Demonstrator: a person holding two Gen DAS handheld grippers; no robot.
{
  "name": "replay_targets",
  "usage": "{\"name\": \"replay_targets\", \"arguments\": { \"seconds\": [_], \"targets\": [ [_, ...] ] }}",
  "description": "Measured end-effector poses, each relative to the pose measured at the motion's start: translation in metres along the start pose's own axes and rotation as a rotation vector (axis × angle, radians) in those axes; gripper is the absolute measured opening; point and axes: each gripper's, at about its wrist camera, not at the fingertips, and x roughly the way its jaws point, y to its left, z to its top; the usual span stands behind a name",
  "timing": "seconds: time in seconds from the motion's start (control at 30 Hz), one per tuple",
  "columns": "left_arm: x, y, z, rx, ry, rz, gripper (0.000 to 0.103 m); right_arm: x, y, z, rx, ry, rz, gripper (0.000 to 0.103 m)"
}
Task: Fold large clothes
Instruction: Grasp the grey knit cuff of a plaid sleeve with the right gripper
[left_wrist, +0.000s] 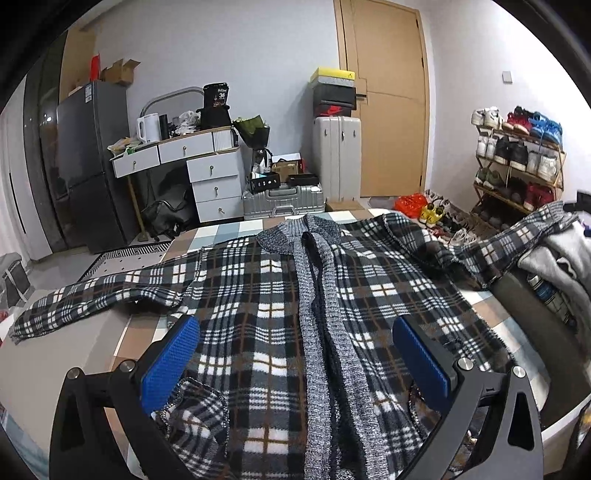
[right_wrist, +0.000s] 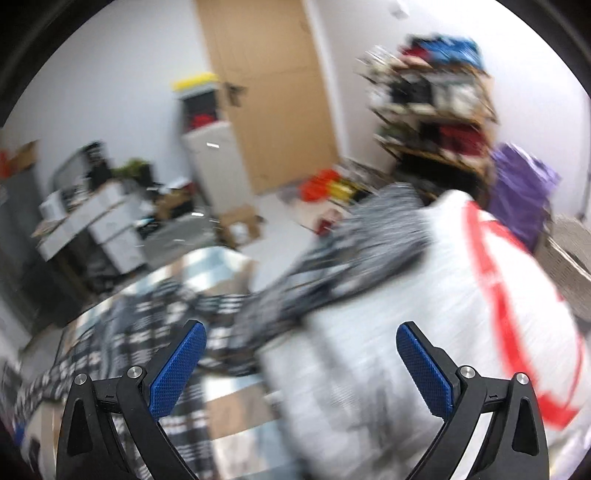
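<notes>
The plaid cardigan (left_wrist: 258, 295) lies spread face-up on the bed (left_wrist: 122, 332), which is covered in a checked sheet. Its grey knit front bands (left_wrist: 317, 295) run down the middle, from the collar at the far edge toward the near edge. One sleeve (left_wrist: 92, 299) stretches flat toward the bed's left edge; the other sleeve (left_wrist: 517, 236) runs off to the right and drapes up over a pile of grey clothes (left_wrist: 561, 254) at the right side.

The left gripper (left_wrist: 295, 362) hangs over the near part of the cardigan with its jaws spread wide, one blue pad on either side of the front bands, gripping nothing.

The right wrist view is badly motion-blurred. The right gripper (right_wrist: 301, 365) is also wide open and empty, above the bed's right side, facing a white bundle with red stripes (right_wrist: 461, 295); a plaid sleeve lies across that bundle's left side.

Beyond the bed's far edge stand suitcases (left_wrist: 280, 203), a white drawer unit (left_wrist: 214, 181), a wooden door (left_wrist: 388, 99) and a shoe rack (left_wrist: 521, 162).
</notes>
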Motion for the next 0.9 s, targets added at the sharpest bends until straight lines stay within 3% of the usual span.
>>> {"name": "replay_targets", "arguments": {
  "seconds": [0.23,0.33,0.4,0.5,0.57,0.67,0.9],
  "targets": [
    [0.008,-0.002,-0.002,0.029,0.034,0.003,0.102,0.033,-0.030,0.032,0.097,0.064,-0.062,0.103],
    [0.009,-0.003,-0.003,0.044,0.039,0.006,0.102,0.040,-0.021,0.038,0.030,0.051,-0.139,0.103],
    [0.011,-0.005,-0.003,0.058,0.047,0.009,0.102,0.047,-0.010,0.037,-0.030,0.047,-0.201,0.094],
    [0.013,-0.007,-0.004,0.063,0.059,0.005,0.102,0.060,-0.002,0.034,-0.079,0.042,-0.278,0.070],
    [0.013,-0.006,-0.004,0.056,0.056,0.010,0.102,0.068,0.000,0.033,-0.097,0.032,-0.336,0.036],
    [0.014,-0.007,-0.005,0.058,0.064,0.010,0.102,0.069,-0.001,0.038,-0.109,0.005,-0.348,0.015],
    [0.014,-0.005,-0.007,0.058,0.043,0.062,0.102,0.053,0.003,0.071,-0.093,-0.076,-0.377,0.010]
  ]
}}
